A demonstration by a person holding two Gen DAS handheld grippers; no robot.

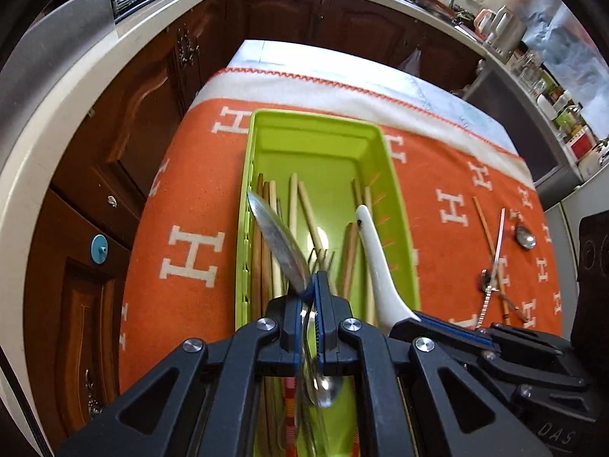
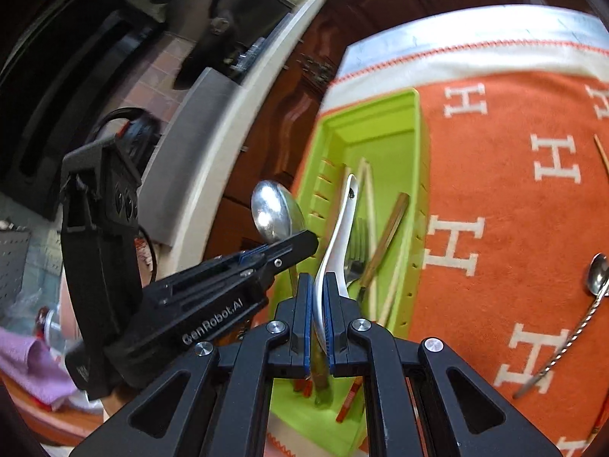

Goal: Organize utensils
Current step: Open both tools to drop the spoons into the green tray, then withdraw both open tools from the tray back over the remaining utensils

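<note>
A lime-green utensil tray lies on the orange cloth and holds several chopsticks and a fork. My left gripper is shut on a metal spoon, held above the tray's left side with the bowl pointing away. My right gripper is shut on a white ceramic spoon, held above the tray. The left gripper with its metal spoon shows in the right wrist view. The white spoon and right gripper show in the left wrist view.
On the orange cloth right of the tray lie loose chopsticks, a small metal spoon and a twisted-handle spoon. Dark wood cabinets and a white counter edge border the table on the left and far side.
</note>
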